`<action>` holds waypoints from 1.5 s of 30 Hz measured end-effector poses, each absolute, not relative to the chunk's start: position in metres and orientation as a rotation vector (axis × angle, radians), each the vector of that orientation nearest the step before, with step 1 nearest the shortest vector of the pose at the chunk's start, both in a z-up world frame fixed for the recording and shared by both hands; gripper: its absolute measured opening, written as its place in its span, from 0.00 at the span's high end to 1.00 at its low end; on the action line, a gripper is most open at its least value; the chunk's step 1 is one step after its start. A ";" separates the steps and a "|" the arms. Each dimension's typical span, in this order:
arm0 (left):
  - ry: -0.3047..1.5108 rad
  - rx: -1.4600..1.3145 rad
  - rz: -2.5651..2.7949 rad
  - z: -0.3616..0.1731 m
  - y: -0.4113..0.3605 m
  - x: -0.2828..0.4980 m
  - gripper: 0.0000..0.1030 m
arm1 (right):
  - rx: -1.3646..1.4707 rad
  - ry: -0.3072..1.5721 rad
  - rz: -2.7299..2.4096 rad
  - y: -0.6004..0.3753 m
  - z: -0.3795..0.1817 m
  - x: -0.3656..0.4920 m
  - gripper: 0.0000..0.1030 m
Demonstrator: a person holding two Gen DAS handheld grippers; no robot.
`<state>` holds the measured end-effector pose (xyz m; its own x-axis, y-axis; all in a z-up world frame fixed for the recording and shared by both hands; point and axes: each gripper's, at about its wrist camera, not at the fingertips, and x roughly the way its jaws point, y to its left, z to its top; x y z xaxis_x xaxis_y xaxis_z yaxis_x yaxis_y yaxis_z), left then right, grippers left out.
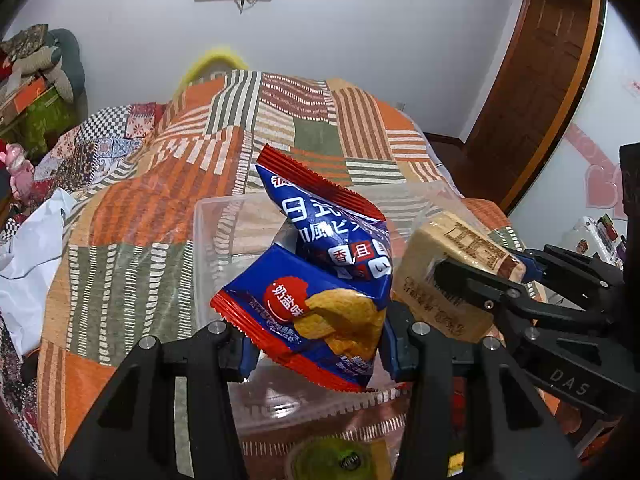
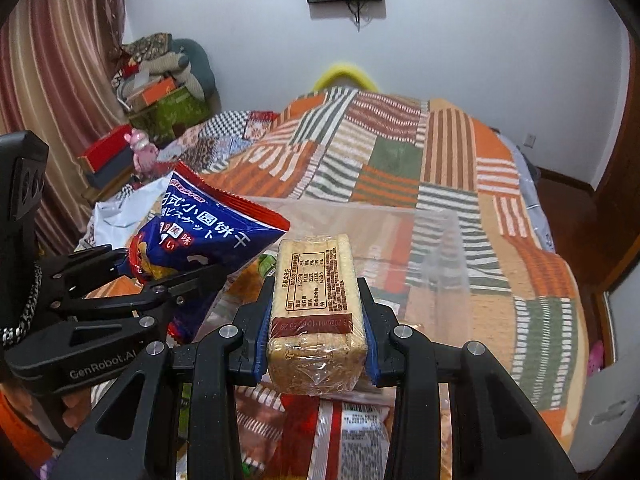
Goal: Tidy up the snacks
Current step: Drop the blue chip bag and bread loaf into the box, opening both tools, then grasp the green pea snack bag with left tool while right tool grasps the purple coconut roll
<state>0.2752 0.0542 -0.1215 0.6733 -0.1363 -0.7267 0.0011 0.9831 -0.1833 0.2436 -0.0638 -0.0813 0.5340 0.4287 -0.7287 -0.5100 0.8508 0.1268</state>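
Note:
My left gripper point(image 1: 316, 350) is shut on a blue and red biscuit bag point(image 1: 328, 280), crumpled and held above a clear plastic bin point(image 1: 208, 236) on the bed. The same biscuit bag point(image 2: 200, 236) shows at the left of the right wrist view, with the left gripper point(image 2: 160, 276) clamped on it. My right gripper point(image 2: 316, 344) is shut on a pale wrapped cake block point(image 2: 314, 312), label side up. That cake block point(image 1: 444, 276) and the right gripper point(image 1: 476, 276) sit just right of the bag, above the bin's right side.
A striped patchwork blanket point(image 1: 160, 208) covers the bed. More snack packets point(image 2: 340, 432) lie below the grippers, with a green-lidded cup point(image 1: 336, 460) at the near edge. White plastic bags point(image 1: 28, 256) lie at the left, boxes and cushions point(image 2: 160, 92) stand far left, a wooden door point(image 1: 532, 92) right.

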 end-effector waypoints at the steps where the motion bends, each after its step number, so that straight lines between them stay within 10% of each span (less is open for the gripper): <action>1: 0.835 -0.174 -0.077 -0.124 0.055 0.277 0.54 | -0.107 0.848 0.562 -0.063 -0.083 0.246 0.68; 21: 0.854 -0.199 -0.079 -0.126 0.063 0.262 0.37 | -0.170 0.875 0.580 -0.058 -0.077 0.238 0.64; 45: 0.830 -0.106 -0.065 -0.110 0.065 0.156 0.20 | -0.164 0.764 0.537 -0.110 -0.065 0.152 0.35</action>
<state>0.1561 0.0646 -0.1095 0.6736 -0.0990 -0.7324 0.0164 0.9927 -0.1191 0.1515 -0.1104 -0.0655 0.5958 0.4018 -0.6953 -0.5181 0.8539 0.0495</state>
